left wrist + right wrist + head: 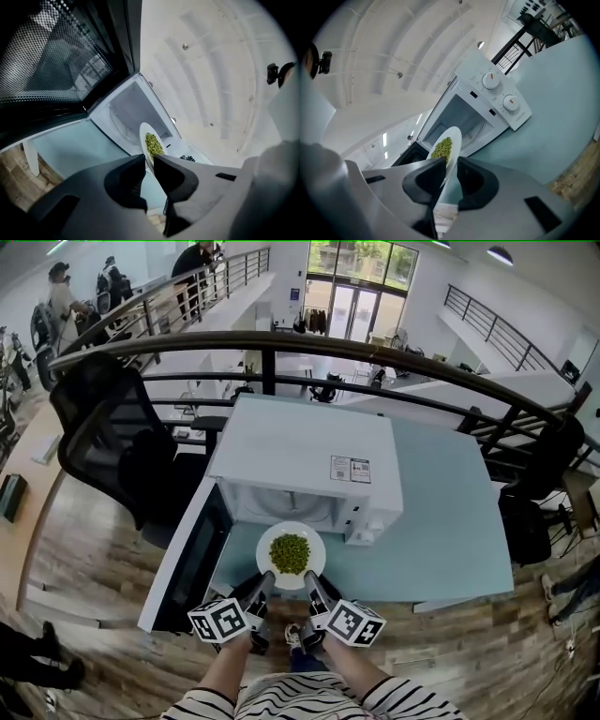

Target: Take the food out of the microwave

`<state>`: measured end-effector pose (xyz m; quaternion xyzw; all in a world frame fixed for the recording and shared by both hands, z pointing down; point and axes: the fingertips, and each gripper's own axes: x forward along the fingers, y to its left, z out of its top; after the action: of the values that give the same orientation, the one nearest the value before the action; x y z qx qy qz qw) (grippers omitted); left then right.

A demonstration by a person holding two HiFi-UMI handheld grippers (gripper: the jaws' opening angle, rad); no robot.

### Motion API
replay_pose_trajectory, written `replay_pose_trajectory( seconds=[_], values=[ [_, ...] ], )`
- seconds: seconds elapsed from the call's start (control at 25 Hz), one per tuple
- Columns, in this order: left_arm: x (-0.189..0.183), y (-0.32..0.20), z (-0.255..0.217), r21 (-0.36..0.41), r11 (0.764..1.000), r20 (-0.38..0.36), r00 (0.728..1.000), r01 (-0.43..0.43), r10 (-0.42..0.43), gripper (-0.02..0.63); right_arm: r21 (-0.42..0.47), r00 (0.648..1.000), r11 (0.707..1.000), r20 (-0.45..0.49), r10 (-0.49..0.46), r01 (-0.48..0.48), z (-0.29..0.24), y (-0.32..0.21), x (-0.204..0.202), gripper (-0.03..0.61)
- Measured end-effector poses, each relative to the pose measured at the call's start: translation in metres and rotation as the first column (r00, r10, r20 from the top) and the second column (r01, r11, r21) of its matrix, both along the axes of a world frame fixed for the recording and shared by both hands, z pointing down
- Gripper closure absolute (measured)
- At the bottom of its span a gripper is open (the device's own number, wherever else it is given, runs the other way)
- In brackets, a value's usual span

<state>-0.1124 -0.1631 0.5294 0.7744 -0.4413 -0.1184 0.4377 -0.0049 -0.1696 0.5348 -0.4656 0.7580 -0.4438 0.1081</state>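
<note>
A white plate [309,563] carrying a heap of green peas [290,552] hangs over the table just outside the mouth of the white microwave [309,460]. My left gripper [262,586] is shut on the plate's near left rim. My right gripper [312,588] is shut on its near right rim. In the left gripper view the plate [146,135] runs edge-on between the jaws, peas [153,145] on top. The right gripper view shows the plate [452,140] pinched between the jaws, with peas [442,148] on it. The microwave's door [192,563] stands open to the left.
The microwave sits on a pale blue table [441,540] whose front edge lies just under the plate. A black office chair [117,442] stands at the left, and a dark railing [375,357] runs behind the table. Wood floor lies below.
</note>
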Motion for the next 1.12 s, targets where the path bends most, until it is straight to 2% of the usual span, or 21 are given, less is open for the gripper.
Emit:
replay_pose_trajectory(
  seconds=[0.64, 1.12],
  values=[
    [-0.003, 0.110, -0.010, 0.024, 0.999, -0.031, 0.999, -0.030, 0.031, 0.543, 0.021, 0.999, 1.000, -0.031, -0.022, 0.023, -0.013, 0.108, -0.004, 0.492],
    [-0.002, 0.169, -0.003, 0.016, 0.997, -0.023, 0.997, -0.072, 0.072, 0.546, -0.003, 0.999, 1.000, -0.032, -0.014, 0.014, -0.002, 0.168, -0.002, 0.492]
  ],
)
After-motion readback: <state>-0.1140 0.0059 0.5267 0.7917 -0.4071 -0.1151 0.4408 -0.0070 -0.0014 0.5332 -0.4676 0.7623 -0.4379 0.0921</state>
